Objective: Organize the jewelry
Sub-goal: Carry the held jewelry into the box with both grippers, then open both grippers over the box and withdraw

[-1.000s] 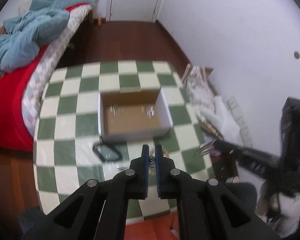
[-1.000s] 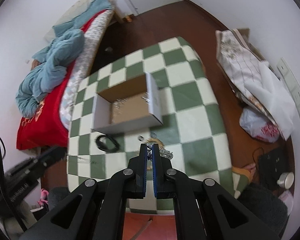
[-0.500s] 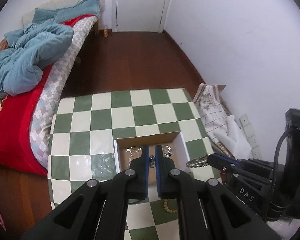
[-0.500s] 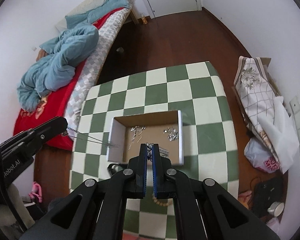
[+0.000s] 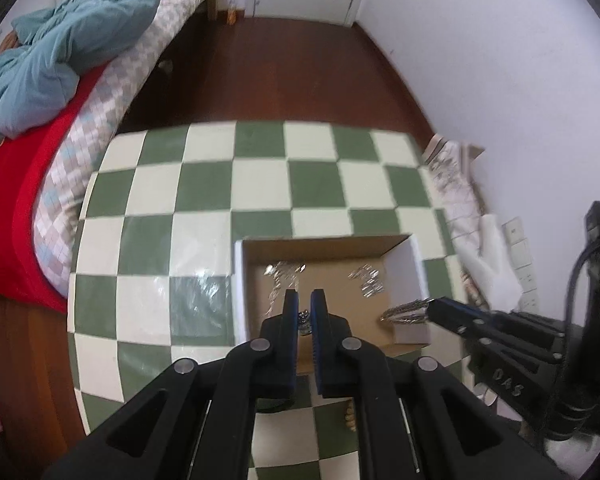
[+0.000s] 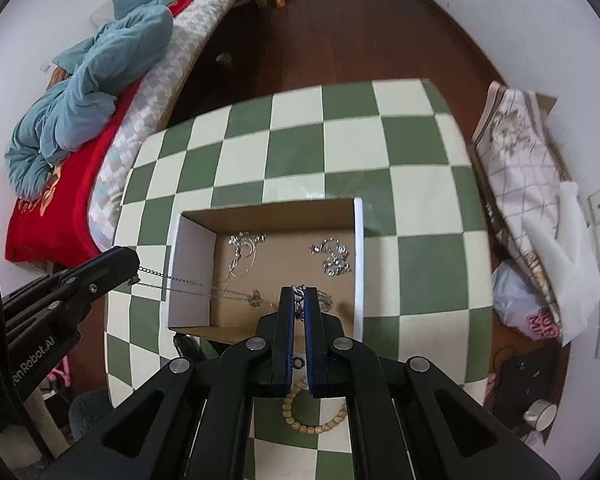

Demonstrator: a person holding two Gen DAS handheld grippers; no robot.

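Here the left gripper [image 5: 304,308], jaws opening around a silver chain [image 6: 204,286], and the right gripper [image 6: 299,300], clamped on its other end, hang over the cardboard box [image 6: 358,264]. Silver pieces [image 6: 332,258] lie inside; a bead bracelet [image 6: 300,420] rests just outside it.

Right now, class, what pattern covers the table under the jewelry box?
A green-and-cream checkerboard covers the table; the right wrist view shows it best.

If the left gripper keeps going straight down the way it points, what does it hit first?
Most likely the cardboard floor of the open box. The left gripper, its fingers pinching a silver chain, points into the box's near part; depth is hard to judge.
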